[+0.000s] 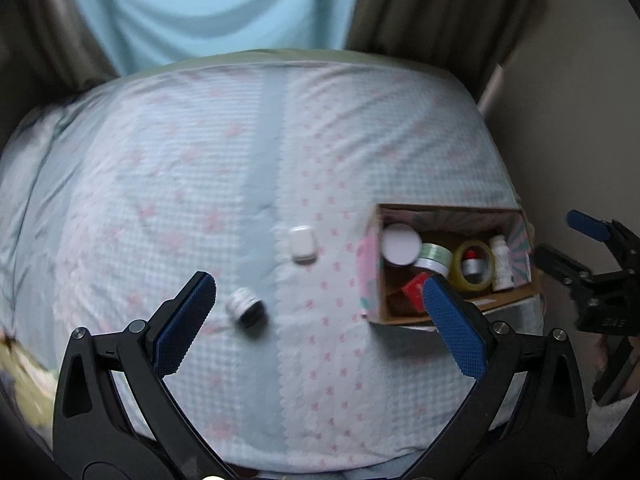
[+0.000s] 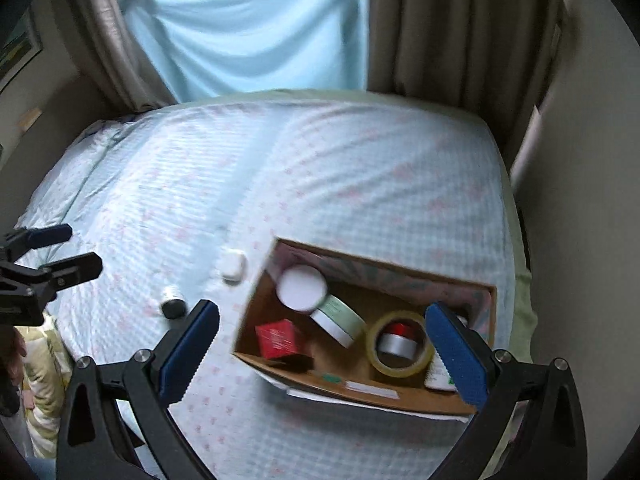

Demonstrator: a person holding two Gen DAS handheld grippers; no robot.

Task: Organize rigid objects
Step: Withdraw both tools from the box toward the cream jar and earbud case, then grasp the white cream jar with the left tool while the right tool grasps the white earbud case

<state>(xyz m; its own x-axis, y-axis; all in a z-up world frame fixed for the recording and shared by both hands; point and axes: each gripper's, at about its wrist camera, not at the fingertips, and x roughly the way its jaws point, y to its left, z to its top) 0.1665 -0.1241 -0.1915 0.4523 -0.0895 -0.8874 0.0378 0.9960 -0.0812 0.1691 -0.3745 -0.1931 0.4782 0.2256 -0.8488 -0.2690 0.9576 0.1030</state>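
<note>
Both grippers' fingers are spreading wide and gripping nothing: the left gripper is hovering over a small jar and white case lying loose on the bed. The right gripper is hanging above the cardboard box near the bed's right edge; only its view is showing the red box whole, and open sheet is stretching beyond.

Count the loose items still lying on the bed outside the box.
2. A white case lies left of the cardboard box; a small black-capped jar lies on its side nearer the left gripper. Others may be out of view.
</note>
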